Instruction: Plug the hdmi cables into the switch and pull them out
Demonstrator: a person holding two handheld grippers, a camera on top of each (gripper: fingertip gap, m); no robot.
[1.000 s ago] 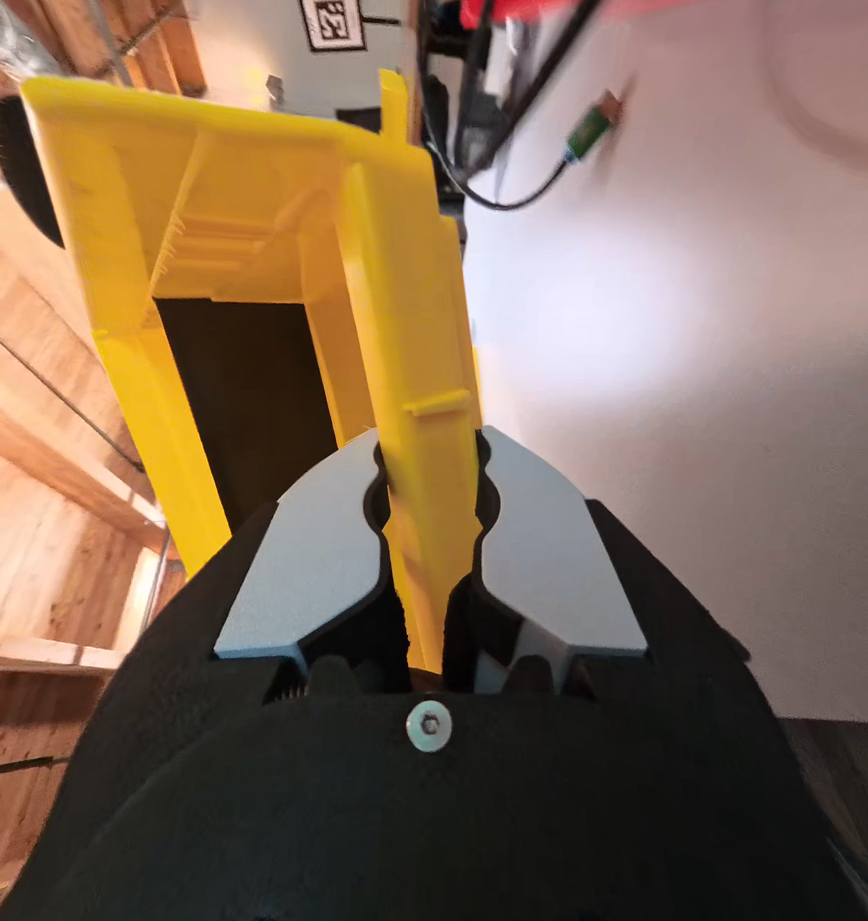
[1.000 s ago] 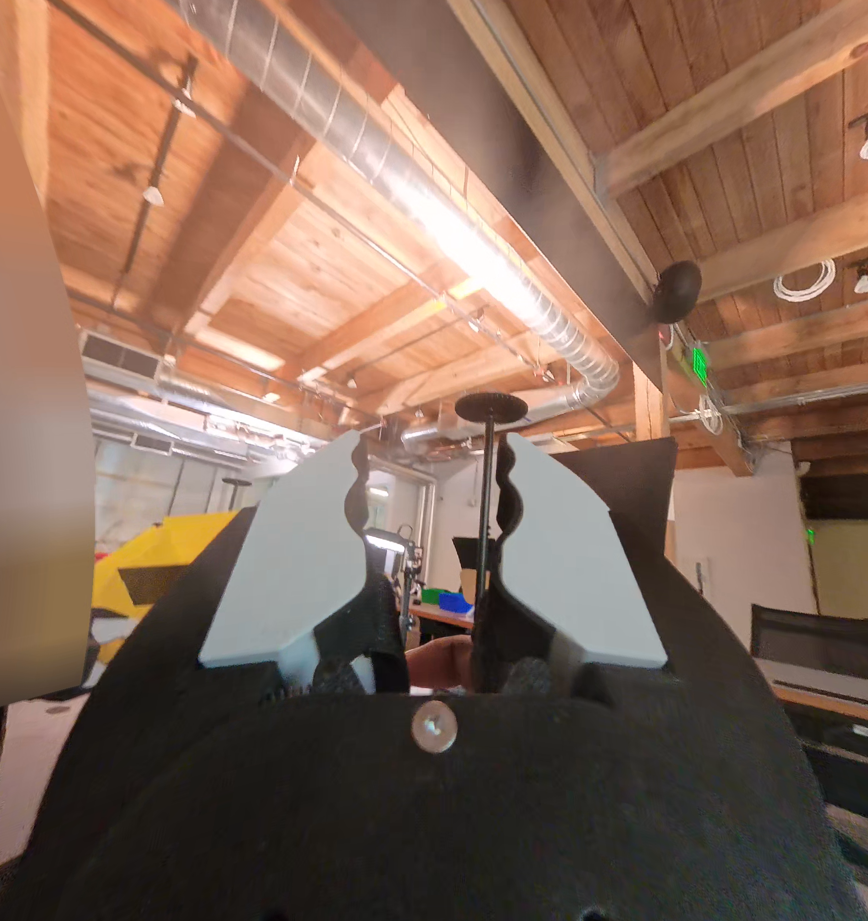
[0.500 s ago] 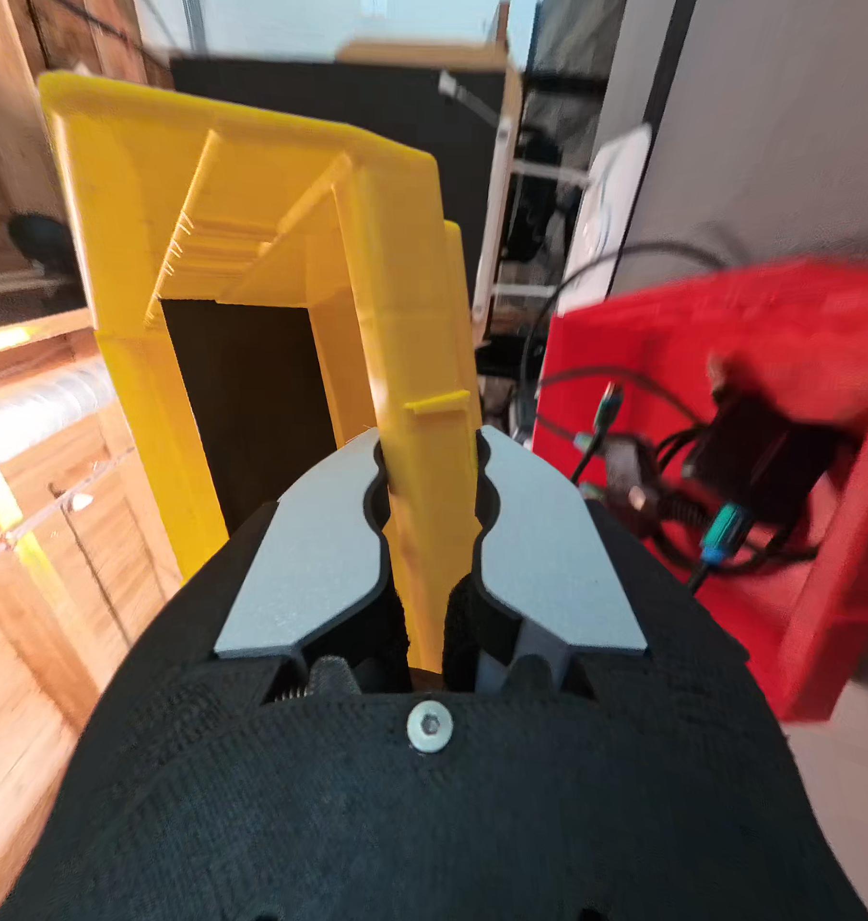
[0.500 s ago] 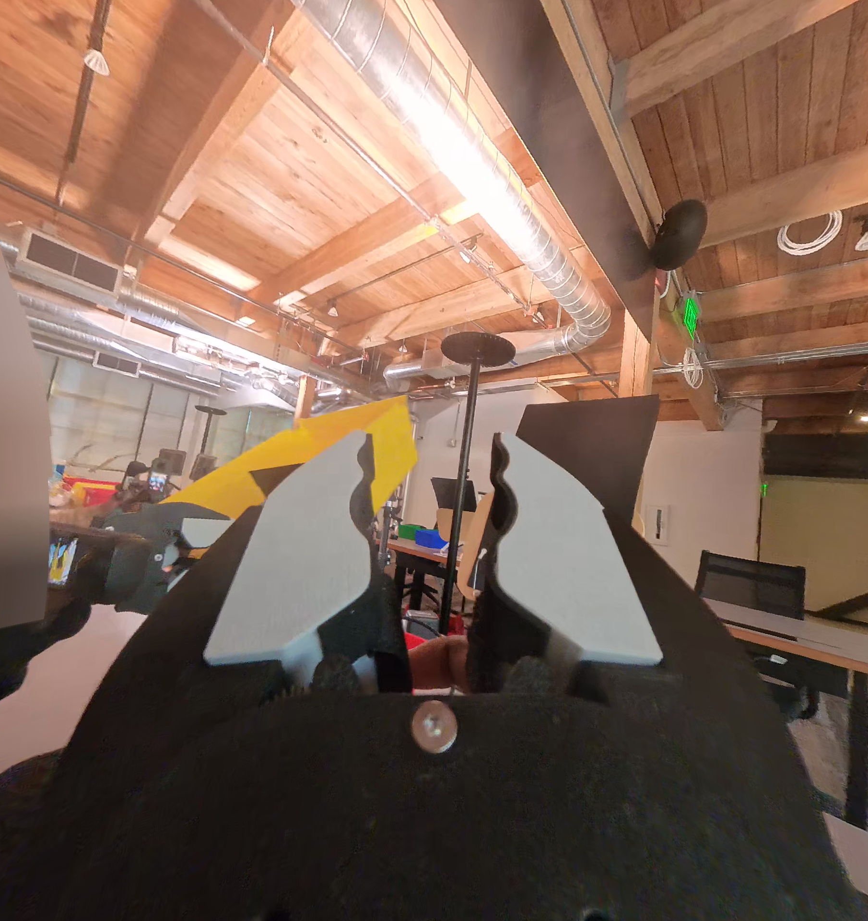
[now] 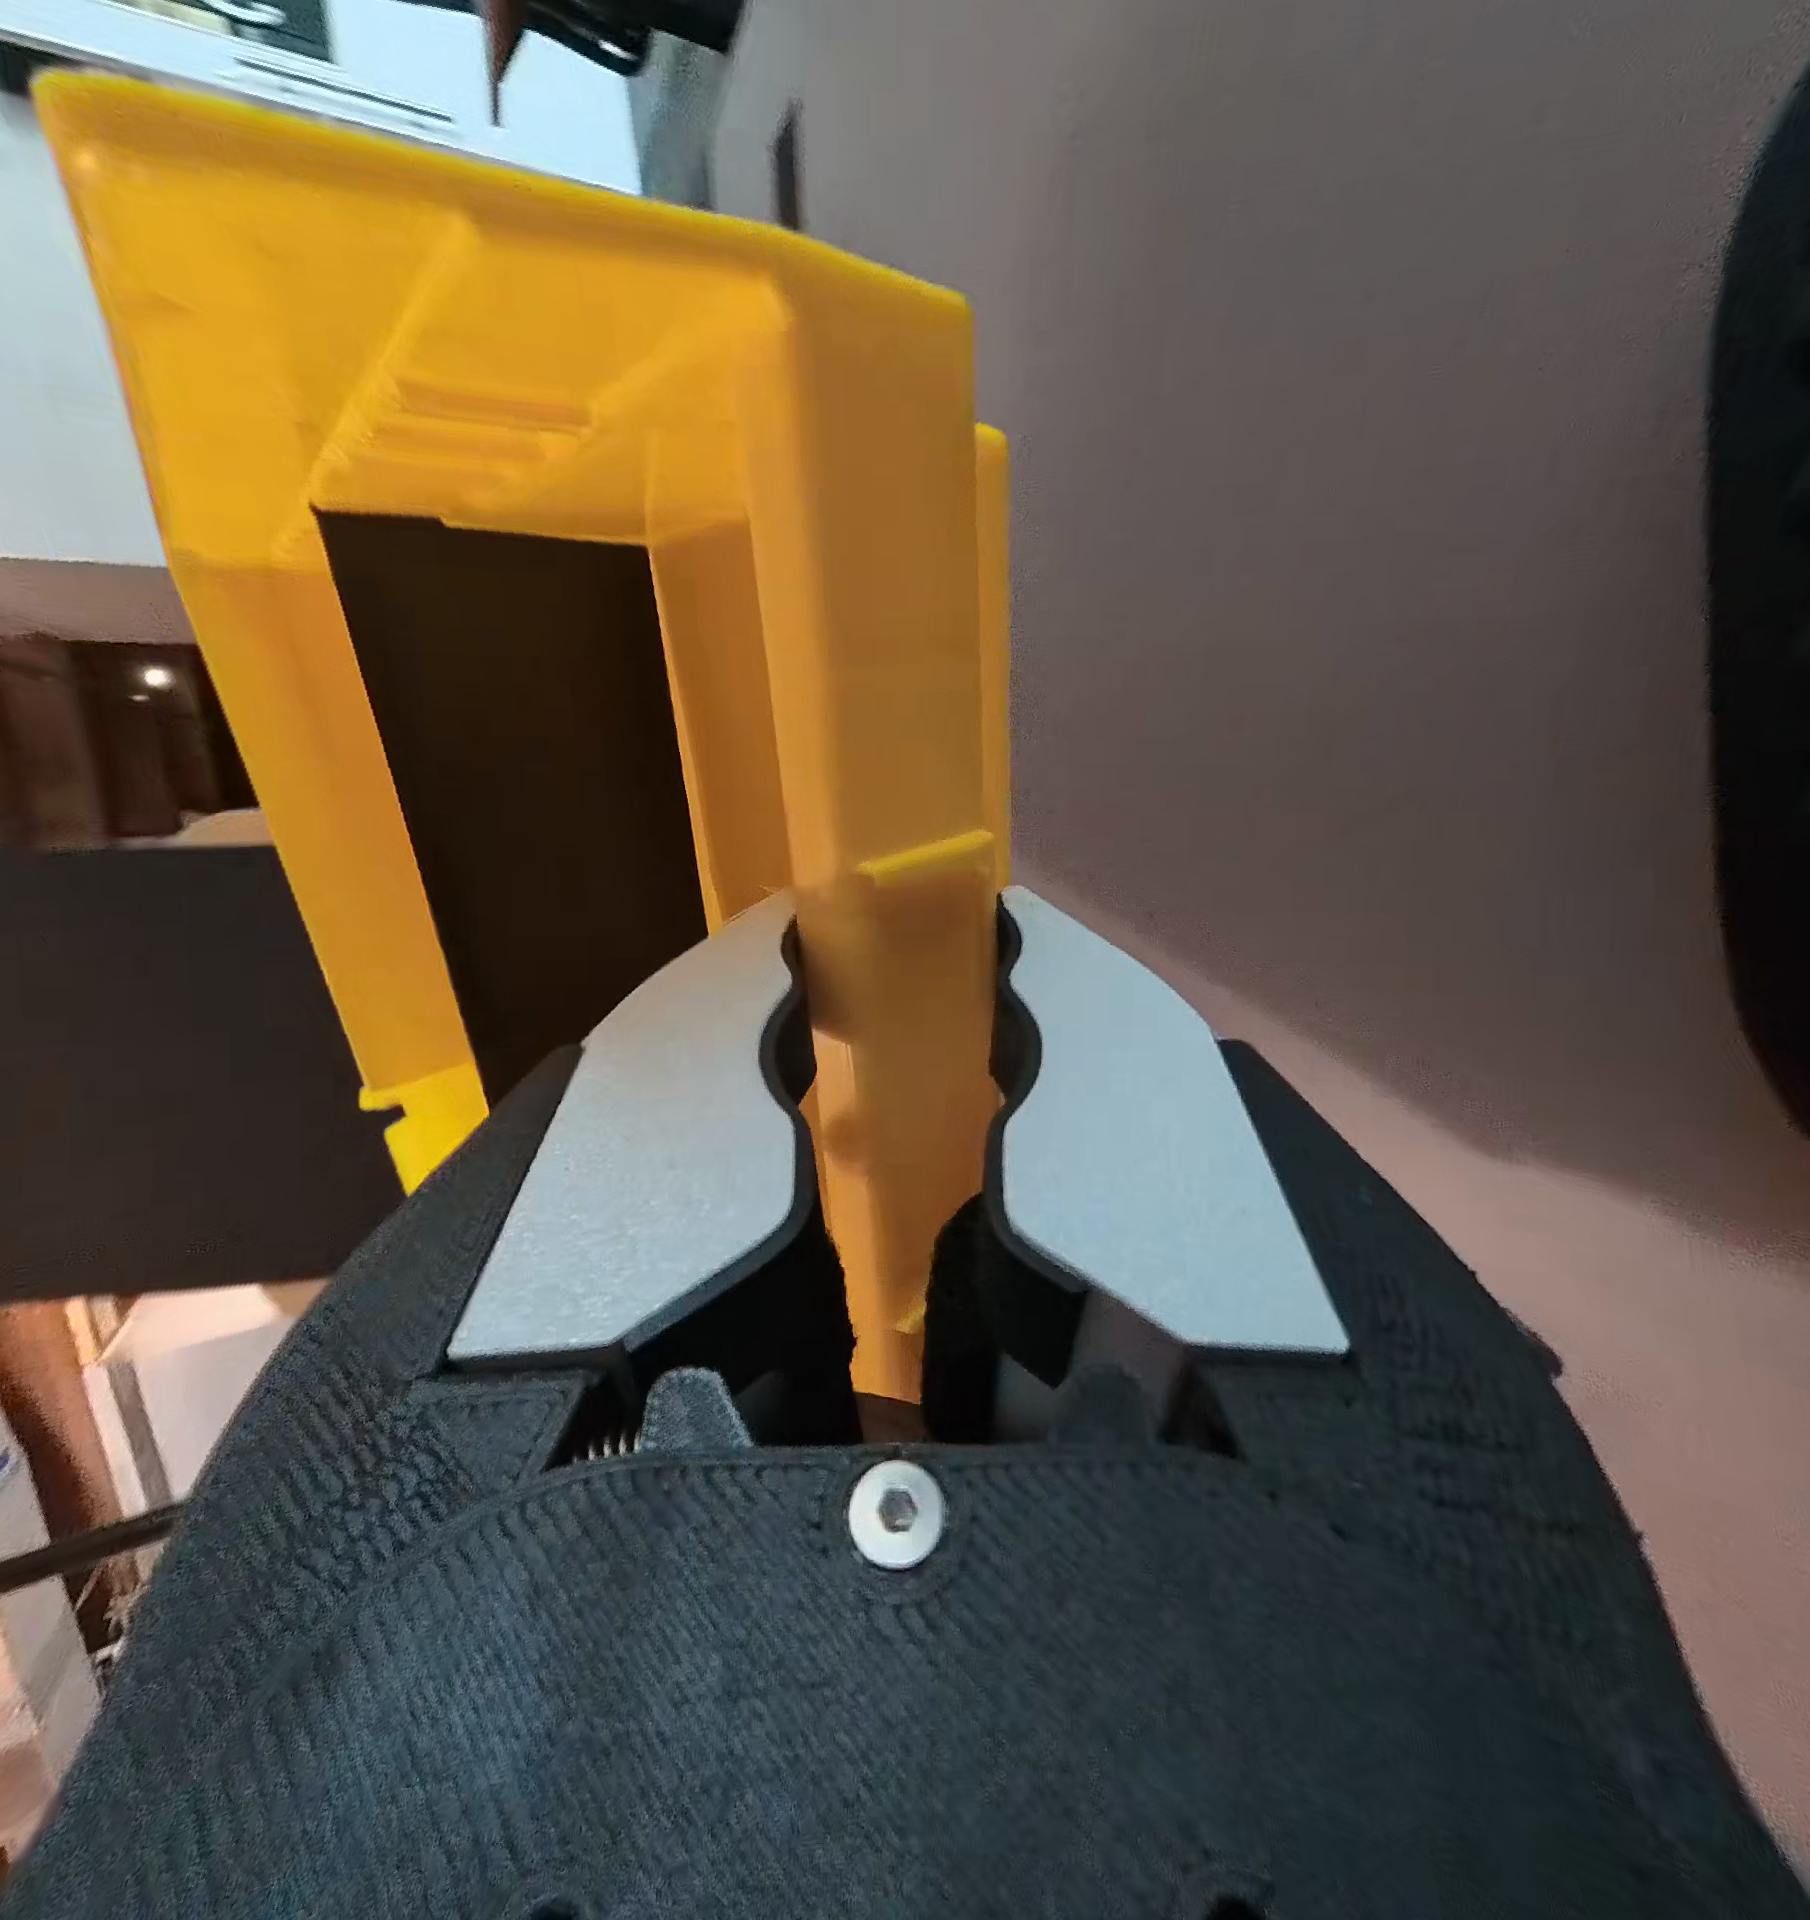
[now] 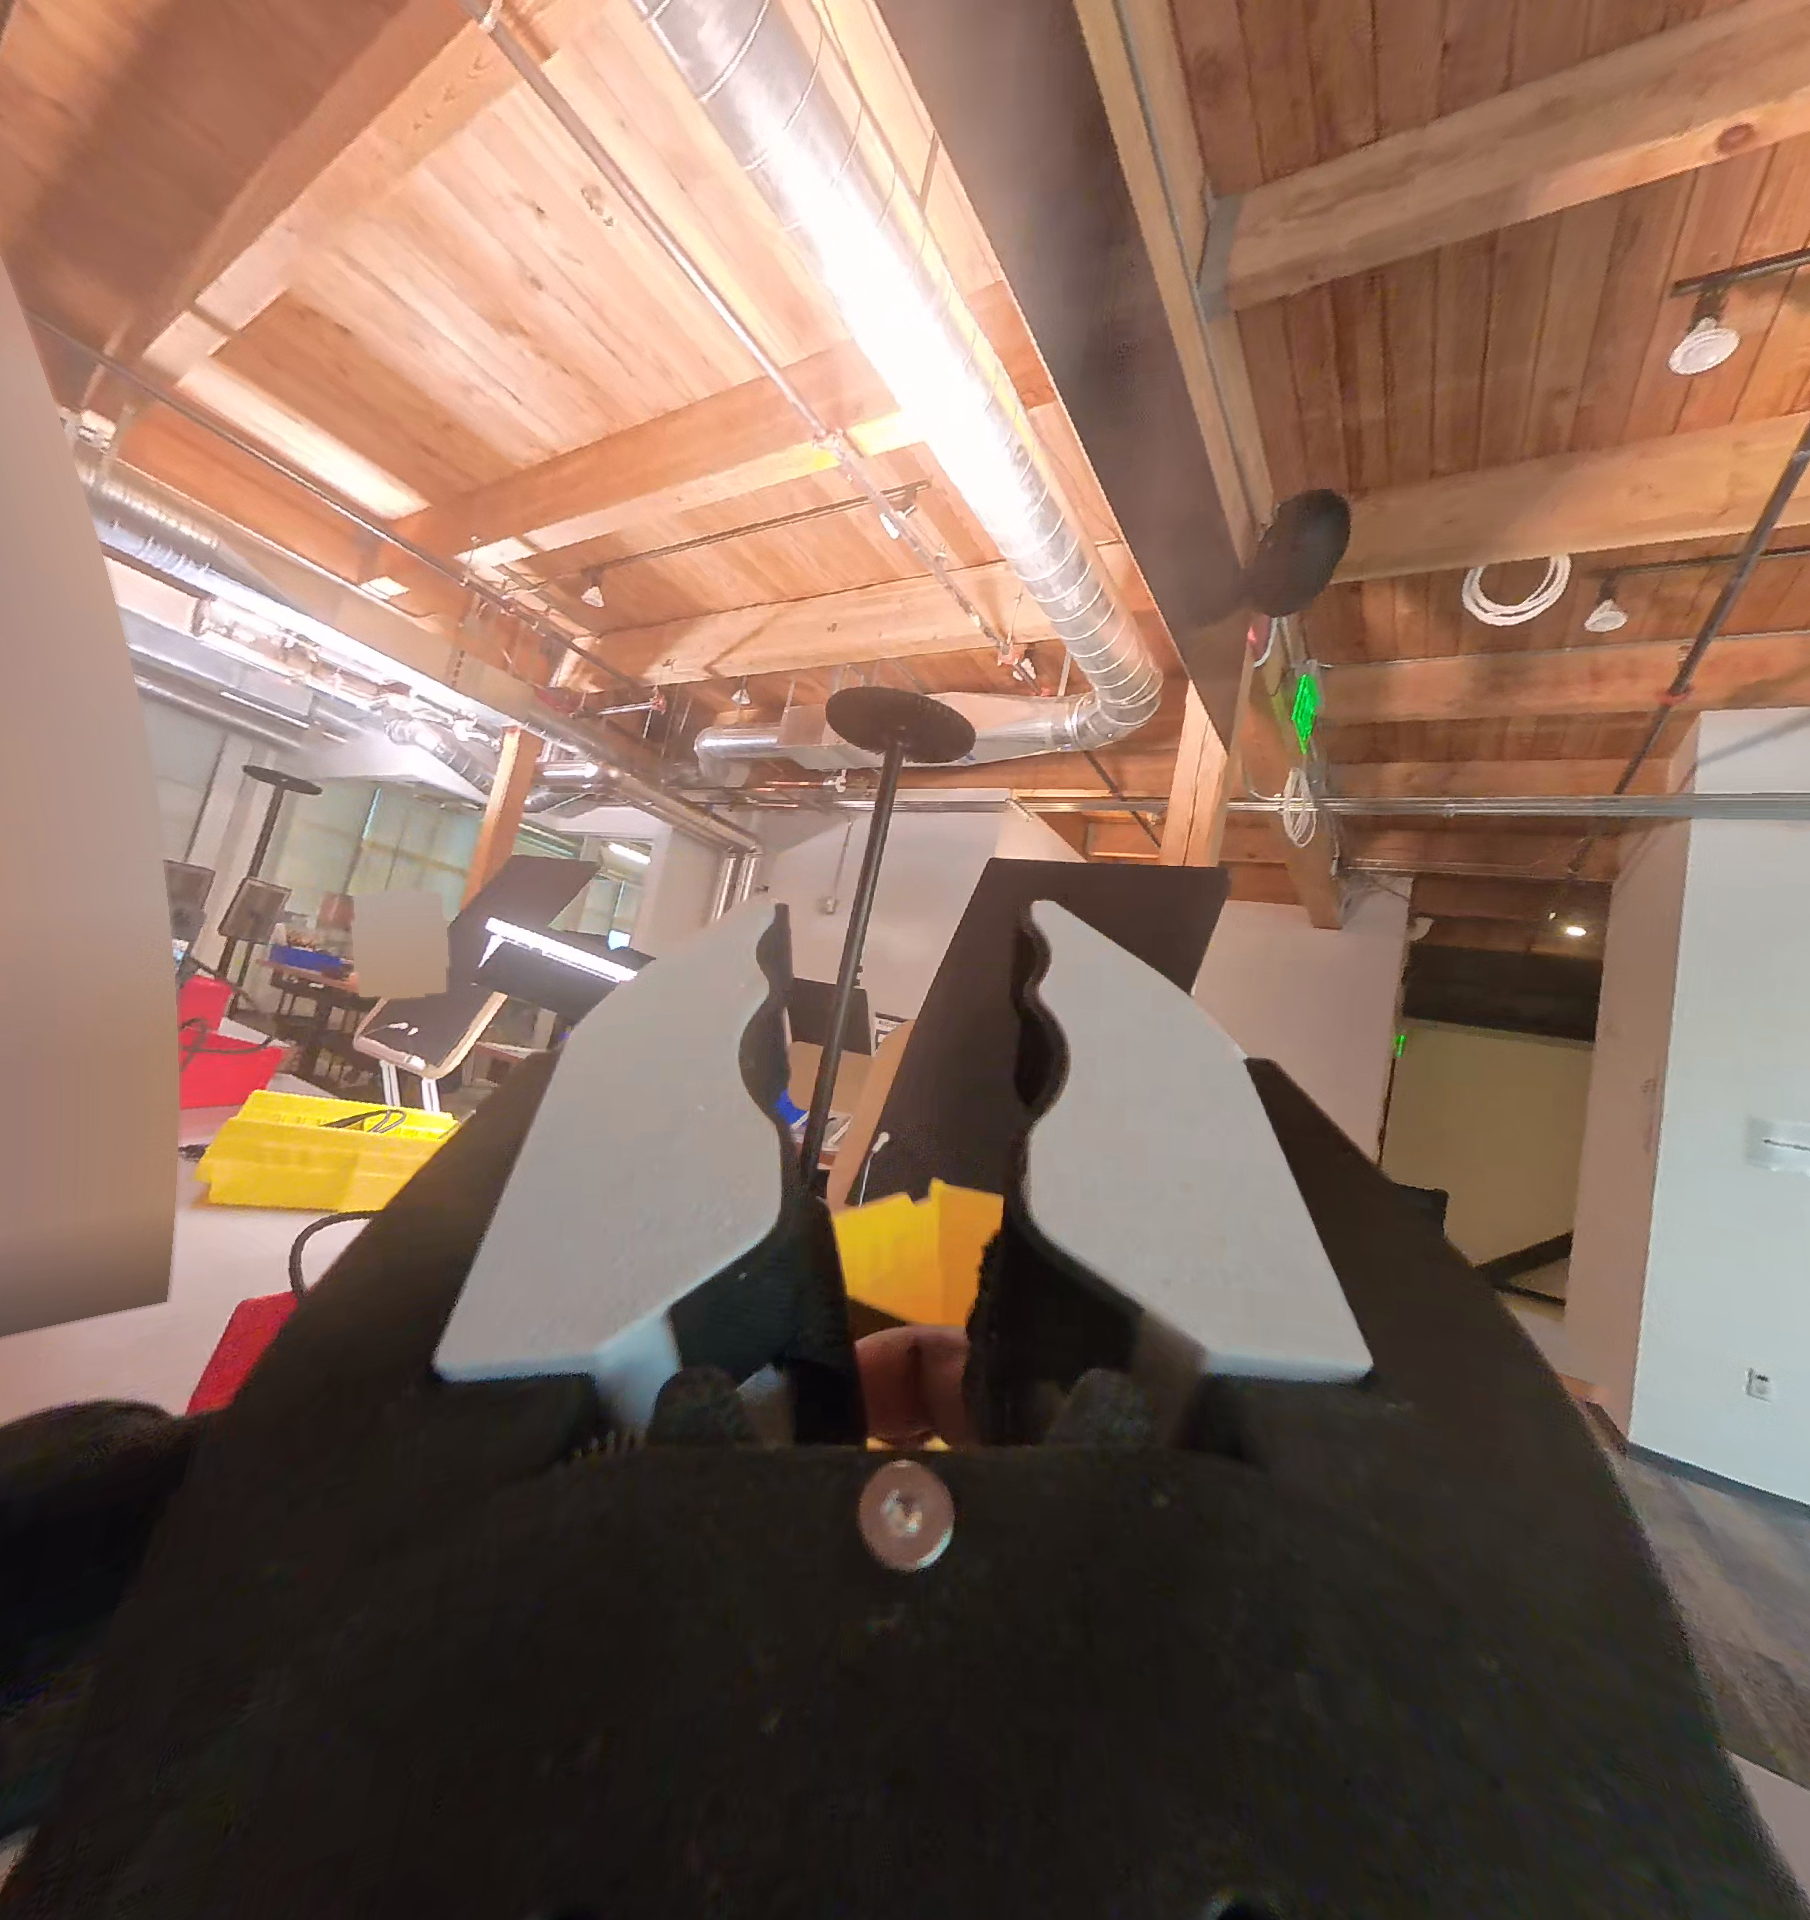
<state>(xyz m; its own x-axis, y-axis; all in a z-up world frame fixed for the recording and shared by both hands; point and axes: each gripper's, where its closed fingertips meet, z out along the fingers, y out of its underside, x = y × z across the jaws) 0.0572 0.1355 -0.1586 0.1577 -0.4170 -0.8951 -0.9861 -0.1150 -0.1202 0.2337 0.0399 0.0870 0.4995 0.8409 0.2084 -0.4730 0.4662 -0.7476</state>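
— Fingers first: what has the left gripper (image 5: 896, 935) got?

— Its jaws are clamped on a wall of a yellow bin (image 5: 610, 436), carried upright ahead.

— And the right gripper (image 6: 906, 940)?

— Parted, holding nothing, tilted up at the wooden ceiling (image 6: 589, 312).

— Switch? HDMI cables?

— Neither is visible now. A red bin (image 6: 220, 1060) sits far left in the right wrist view; which hand is nearer, I can't tell.

Black cable (image 6: 298, 1247) loops on white table (image 6: 257, 1247), by red bin (image 6: 241, 1345).

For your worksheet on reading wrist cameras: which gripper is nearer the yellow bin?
Left. The left gripper is clamped on the yellow bin wall; the right gripper is open, holding nothing.
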